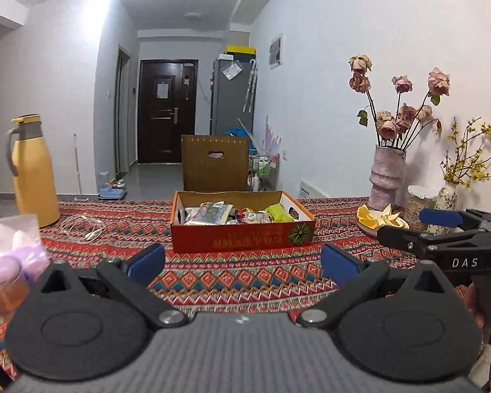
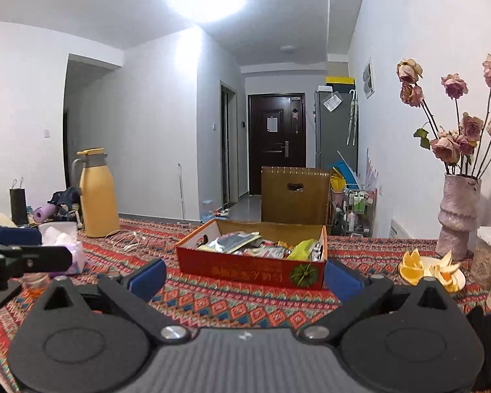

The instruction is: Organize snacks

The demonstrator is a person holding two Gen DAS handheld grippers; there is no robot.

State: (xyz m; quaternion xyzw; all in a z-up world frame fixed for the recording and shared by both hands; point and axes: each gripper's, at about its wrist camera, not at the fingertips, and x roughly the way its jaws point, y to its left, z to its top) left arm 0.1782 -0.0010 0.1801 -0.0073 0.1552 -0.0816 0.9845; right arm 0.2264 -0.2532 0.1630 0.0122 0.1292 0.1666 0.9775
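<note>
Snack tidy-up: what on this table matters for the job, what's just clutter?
Job:
red cardboard box
loose snack packets inside it
left tongs, open
right tongs, open

Clutter:
yellow thermos jug
pink ceramic vase of dried roses
plate of orange wedges
white coiled cable
tissue box

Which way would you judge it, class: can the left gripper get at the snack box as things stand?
Probably yes: the left gripper is open, and only bare tablecloth lies between it and the snack box.

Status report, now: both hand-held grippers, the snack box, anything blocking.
Left hand-held gripper open, empty. Right hand-held gripper open, empty. Snack box ahead on table, snacks inside, untouched. Path clear.
</note>
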